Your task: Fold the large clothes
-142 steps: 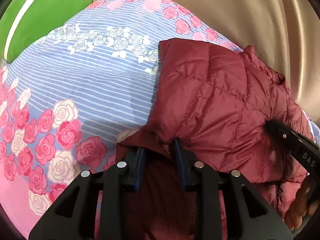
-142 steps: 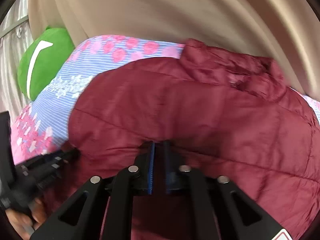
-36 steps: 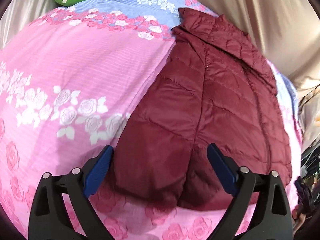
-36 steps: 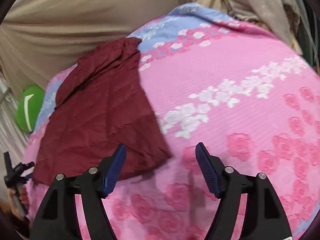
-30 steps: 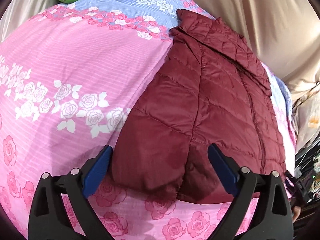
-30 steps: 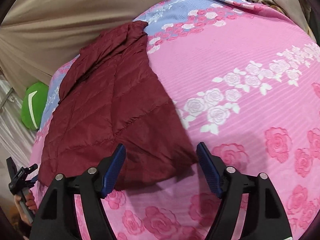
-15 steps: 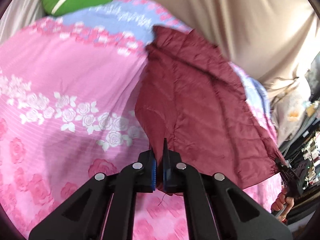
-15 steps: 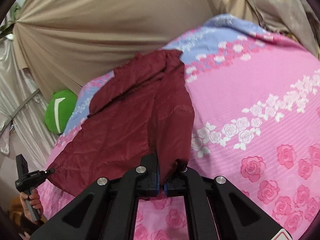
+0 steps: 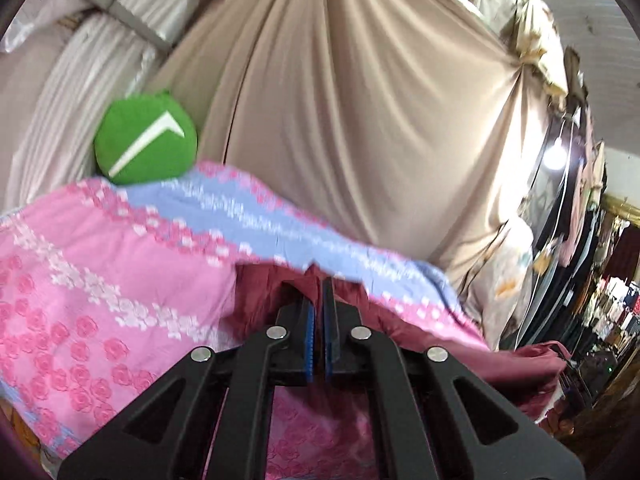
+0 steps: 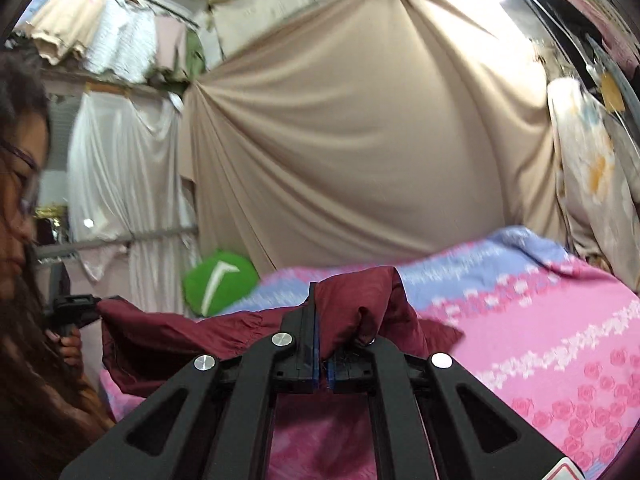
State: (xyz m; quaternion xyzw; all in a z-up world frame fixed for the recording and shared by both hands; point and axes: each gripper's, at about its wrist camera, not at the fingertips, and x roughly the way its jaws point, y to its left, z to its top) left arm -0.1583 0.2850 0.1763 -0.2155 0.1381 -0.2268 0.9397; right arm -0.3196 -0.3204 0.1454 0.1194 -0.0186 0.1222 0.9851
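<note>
A dark red quilted jacket (image 9: 260,300) hangs lifted above the pink and blue rose-patterned bed cover (image 9: 100,264). My left gripper (image 9: 318,292) is shut on one corner of its hem. My right gripper (image 10: 320,312) is shut on the other hem corner, with the jacket (image 10: 360,300) bunched over the right finger. The hem stretches between the two grippers. The left gripper also shows at the left of the right wrist view (image 10: 76,308), holding the far end of the hem. Most of the jacket hangs hidden below the fingers.
A green round cushion (image 9: 146,146) lies at the head of the bed against a beige draped curtain (image 9: 360,120). The person's face and hair (image 10: 20,240) fill the left edge of the right wrist view. Hanging clothes and racks (image 9: 592,300) stand to the right.
Both grippers, shut on the jacket's hem, have risen and tilted up, lifting the jacket off the bed. The views now look at the curtain instead of down at the bed.
</note>
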